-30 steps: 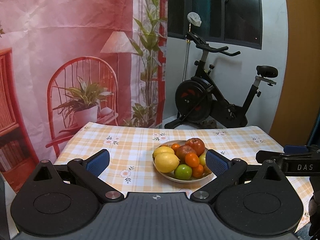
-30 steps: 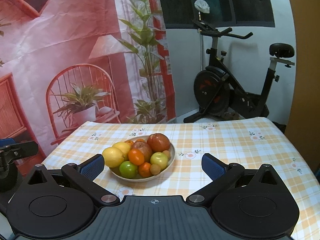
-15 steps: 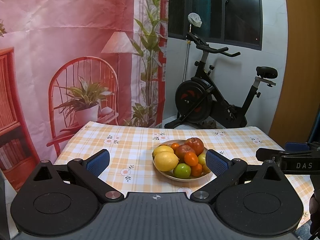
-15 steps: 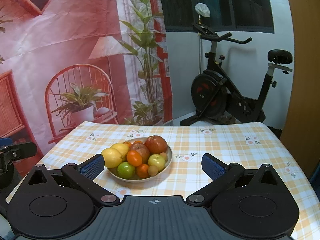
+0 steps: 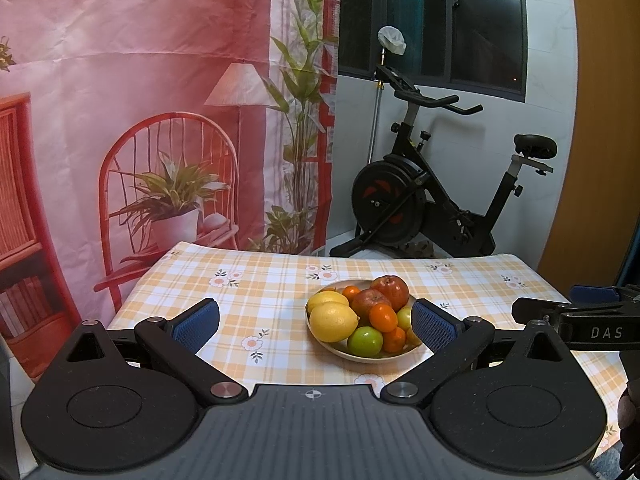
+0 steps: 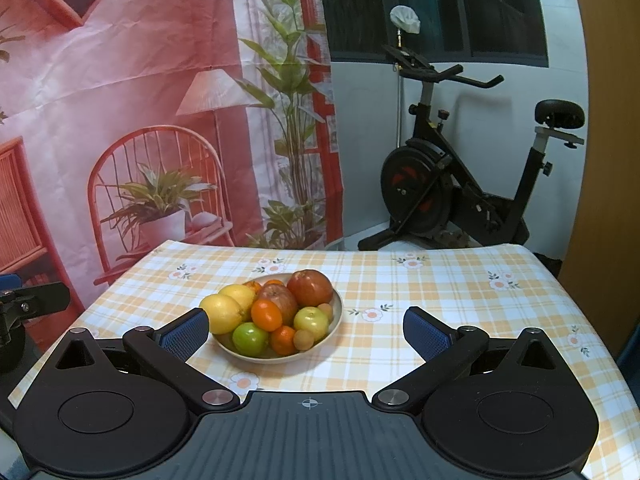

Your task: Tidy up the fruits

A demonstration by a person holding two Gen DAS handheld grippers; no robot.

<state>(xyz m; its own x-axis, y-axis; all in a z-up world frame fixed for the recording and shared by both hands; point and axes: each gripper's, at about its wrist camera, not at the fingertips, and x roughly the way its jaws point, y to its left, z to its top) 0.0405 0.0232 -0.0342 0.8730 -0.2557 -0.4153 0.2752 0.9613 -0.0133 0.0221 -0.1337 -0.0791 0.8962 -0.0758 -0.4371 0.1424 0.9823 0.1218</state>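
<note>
A cream bowl (image 5: 366, 357) (image 6: 280, 357) piled with fruit stands on the checked tablecloth. It holds two lemons (image 5: 333, 322) (image 6: 221, 313), two red apples (image 5: 391, 287) (image 6: 310, 287), a green apple (image 5: 364, 341) (image 6: 250, 339), several tangerines (image 5: 383, 317) (image 6: 266, 314) and small pale fruits (image 6: 304, 338). My left gripper (image 5: 316, 325) is open and empty, held in front of the bowl, which sits towards its right finger. My right gripper (image 6: 306, 332) is open and empty, with the bowl towards its left finger. The right gripper also shows at the right edge of the left wrist view (image 5: 576, 316).
The table (image 6: 440, 292) wears a yellow checked cloth with flowers. A printed pink backdrop (image 5: 140, 100) hangs behind its left part. A black exercise bike (image 5: 432, 196) stands behind on the right. A wooden panel (image 5: 600, 120) is at far right.
Both grippers have drifted slightly; the bowl sits a little lower and nearer in the right wrist view. Nothing was taken hold of or let go.
</note>
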